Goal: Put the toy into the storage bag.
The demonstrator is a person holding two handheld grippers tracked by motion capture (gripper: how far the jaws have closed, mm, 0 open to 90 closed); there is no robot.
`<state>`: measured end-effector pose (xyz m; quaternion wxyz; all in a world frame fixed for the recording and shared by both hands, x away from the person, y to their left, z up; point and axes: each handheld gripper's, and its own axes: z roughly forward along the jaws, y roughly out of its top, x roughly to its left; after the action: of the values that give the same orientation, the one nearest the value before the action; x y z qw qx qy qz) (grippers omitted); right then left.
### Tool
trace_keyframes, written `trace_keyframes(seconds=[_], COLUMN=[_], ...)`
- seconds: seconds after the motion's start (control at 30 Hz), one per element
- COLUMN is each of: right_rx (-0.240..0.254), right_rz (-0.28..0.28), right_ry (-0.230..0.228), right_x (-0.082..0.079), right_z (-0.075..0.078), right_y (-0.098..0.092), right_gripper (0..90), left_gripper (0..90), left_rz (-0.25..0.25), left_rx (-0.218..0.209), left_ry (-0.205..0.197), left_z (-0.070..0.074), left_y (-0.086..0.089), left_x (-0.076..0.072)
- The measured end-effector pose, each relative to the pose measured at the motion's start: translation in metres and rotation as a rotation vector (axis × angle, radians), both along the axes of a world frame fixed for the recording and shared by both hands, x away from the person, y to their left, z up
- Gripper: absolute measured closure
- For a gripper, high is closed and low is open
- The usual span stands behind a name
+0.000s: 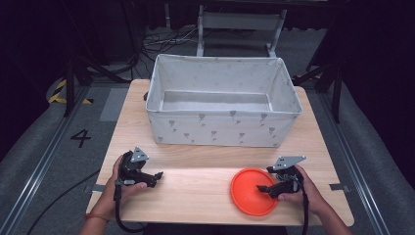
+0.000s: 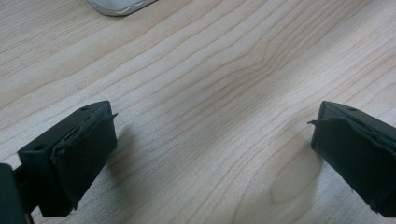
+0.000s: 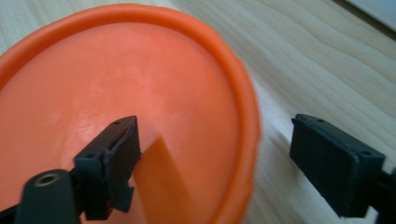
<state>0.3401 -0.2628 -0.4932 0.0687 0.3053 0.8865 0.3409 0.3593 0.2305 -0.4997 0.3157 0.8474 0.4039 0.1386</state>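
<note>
Orange plate [image 1: 250, 192] flat on wooden surface [image 1: 195, 191], front right, near edge. Right gripper [image 1: 268, 186] jaws wide apart, straddling plate's rim, one jaw over plate, other outside; nothing clamped. Left gripper [image 1: 157, 175] wide open over bare surface, holding nothing. White fabric bin [image 1: 222, 128] behind, well apart

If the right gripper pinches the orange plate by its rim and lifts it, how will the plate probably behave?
The plate looks like thin plastic, so it is probably light and fairly stiff. Its surface looks glossy in the right gripper view, so the right gripper, open astride the rim, may slip. Being shallow and flat on the table, it should slide rather than tip.
</note>
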Motion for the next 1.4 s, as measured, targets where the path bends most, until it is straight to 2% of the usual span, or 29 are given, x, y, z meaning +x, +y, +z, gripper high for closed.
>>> trace_keyframes(seconds=[0.07, 0.2, 0.23, 0.27, 0.33, 0.37, 0.43, 0.5, 0.57, 0.67, 0.87, 0.93, 1.2, 1.4], right_rx=[-0.007, -0.009, -0.009, -0.007, 0.029, 0.029, 0.074, 0.080, 0.110, 0.138, 0.174, 0.206, 0.167, 0.121], right_rz=[0.008, 0.013, 0.005, -0.002, -0.036, -0.036, -0.051, -0.053, -0.061, -0.033, 0.012, 0.043, 0.089, 0.097], right_ry=[-0.001, 0.010, 0.011, 0.012, 0.031, 0.031, 0.064, 0.084, 0.107, 0.114, 0.091, 0.066, -0.016, -0.081], right_x=[-0.004, -0.007, -0.007, -0.005, -0.001, -0.001, 0.003, 0.005, 0.007, 0.008, 0.003, -0.001, -0.013, -0.017], right_z=[0.000, 0.003, 0.003, 0.004, 0.005, 0.005, 0.004, 0.005, 0.007, 0.015, 0.030, 0.040, 0.062, 0.078], right_y=[0.006, 0.011, 0.011, 0.010, 0.002, 0.002, -0.005, -0.008, -0.013, -0.021, -0.025, -0.026, -0.019, -0.018], right_gripper=[16.3, 24.8, 27.5, 34.2, 49.7, 49.7, 57.0, 61.2, 67.1, 73.9, 79.6, 81.7, 82.3, 82.4], left_gripper=[0.5, 0.5, 0.5, 0.5, 0.5, 0.5, 0.5, 0.5, 0.4, 0.5, 0.5, 0.5, 0.5, 0.5], left_rz=[-0.001, -0.006, -0.006, -0.006, -0.006, -0.006, -0.006, -0.007, -0.006, -0.012, -0.012, -0.014, -0.014, -0.014], left_rx=[0.000, 0.001, 0.001, 0.001, 0.001, 0.001, 0.001, 0.001, 0.000, 0.002, 0.000, -0.001, 0.000, -0.001], left_ry=[0.000, -0.001, 0.000, 0.000, 0.000, 0.000, 0.000, 0.000, 0.000, 0.000, 0.000, 0.001, 0.001, 0.002], left_z=[0.000, 0.000, 0.000, 0.000, 0.000, 0.000, 0.000, 0.000, 0.000, 0.000, 0.000, 0.000, 0.000, 0.000], left_y=[0.000, 0.000, 0.000, 0.000, 0.000, 0.000, 0.000, 0.000, 0.000, 0.001, 0.000, 0.000, 0.000, 0.000], left_x=[0.000, 0.000, 0.000, 0.000, 0.000, 0.000, 0.000, 0.000, 0.000, 0.001, 0.001, 0.001, 0.001, 0.001])
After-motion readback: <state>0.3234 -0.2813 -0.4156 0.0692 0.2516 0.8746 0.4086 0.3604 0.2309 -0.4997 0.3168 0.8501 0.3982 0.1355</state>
